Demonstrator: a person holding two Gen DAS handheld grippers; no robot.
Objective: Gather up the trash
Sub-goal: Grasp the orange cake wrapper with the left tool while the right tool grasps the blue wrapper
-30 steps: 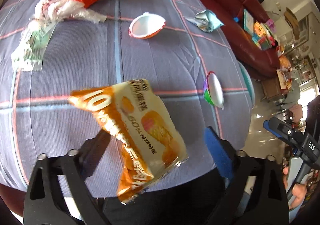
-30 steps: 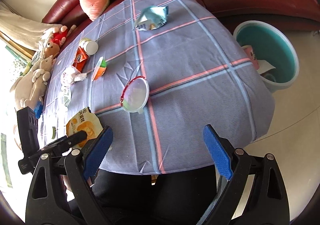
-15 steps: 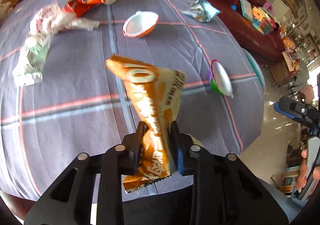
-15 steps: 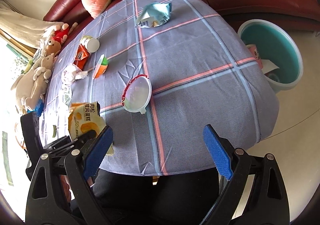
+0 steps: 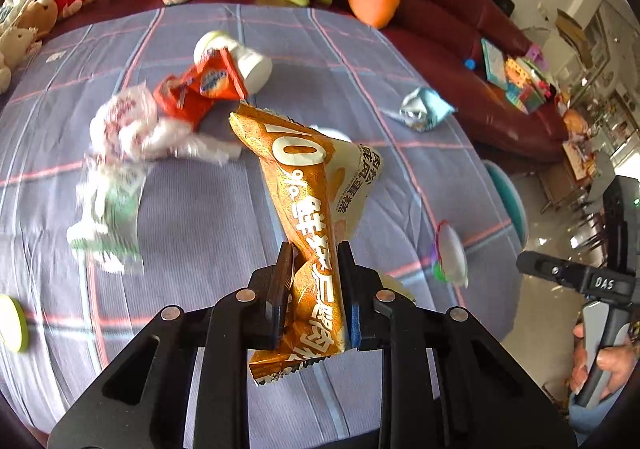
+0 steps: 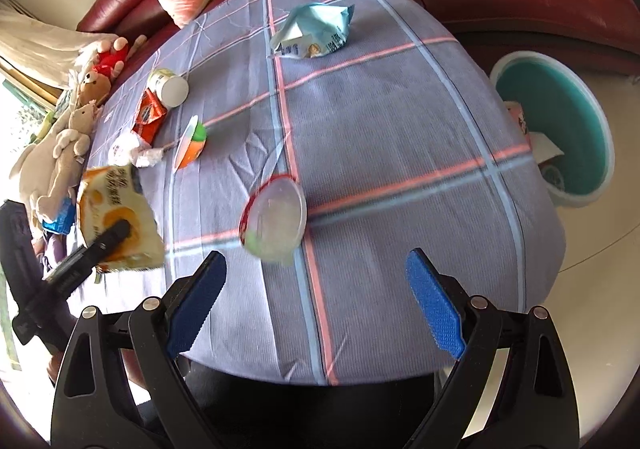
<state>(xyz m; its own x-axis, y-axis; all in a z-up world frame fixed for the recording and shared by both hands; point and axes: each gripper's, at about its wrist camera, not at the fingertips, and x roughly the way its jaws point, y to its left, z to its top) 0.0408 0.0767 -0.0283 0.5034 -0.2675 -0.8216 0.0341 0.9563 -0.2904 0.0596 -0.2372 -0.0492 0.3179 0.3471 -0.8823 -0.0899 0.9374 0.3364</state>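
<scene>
Pinching the orange wrapper [image 5: 316,233] near its lower end, the left gripper [image 5: 314,289] holds it above the table [image 5: 208,193]; the right gripper [image 6: 316,305] hangs spread wide.

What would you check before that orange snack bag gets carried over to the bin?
1. Left gripper shut on the orange wrapper: ok.
2. Wrapper lifted off the tablecloth: ok.
3. Teal bin open, room inside: ok.
4. Right gripper open and empty: ok.
5. Clear cup lies along the way to the bin: not ok.
6. Firmness of grip: cannot tell.
</scene>
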